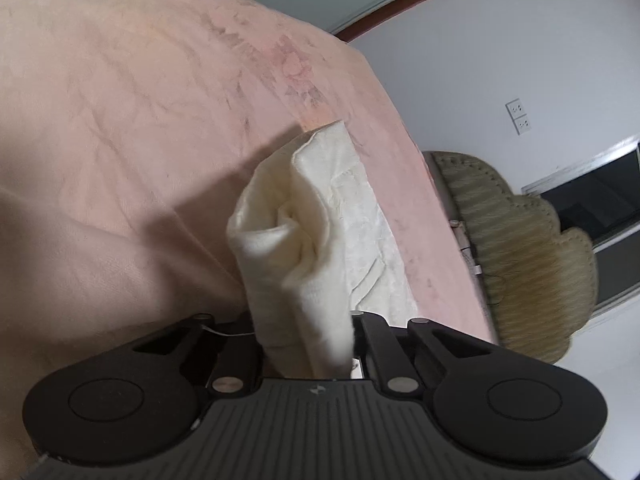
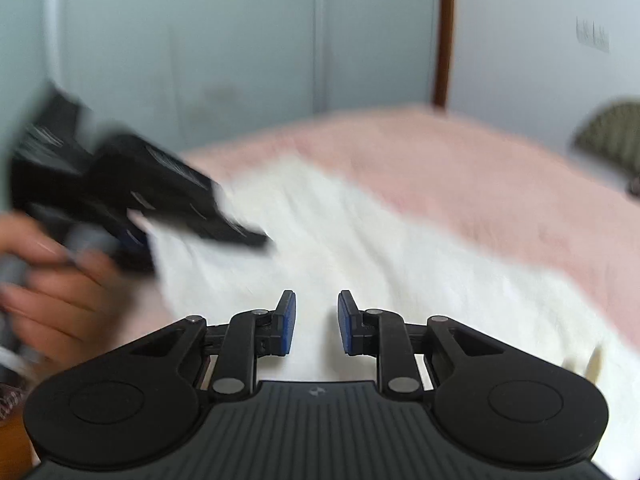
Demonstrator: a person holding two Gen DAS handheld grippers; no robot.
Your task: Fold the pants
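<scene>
- Blur smears the whole right wrist view; hand (image 2: 52,300) at left edge partly cut off, edges soft.
- Left gripper (image 1: 308,332): fingertips buried in cloth, clamped tight on a bunched fold of the pants (image 1: 304,232).
- Right gripper (image 2: 316,322): blue pads close together with a narrow gap between them, nothing between them, cloth below.
- Count: one pair of cream-white pants, two grippers, one hand visible.
- Pants lie on the bed (image 1: 120,120), near its right-hand edge, one part lifted.
- Bed cover pink, creased; padded olive headboard (image 1: 520,248) beside it.
- White wall (image 1: 480,60) with two sockets (image 1: 519,117); pale cupboard doors (image 2: 200,40) behind bed.
</scene>
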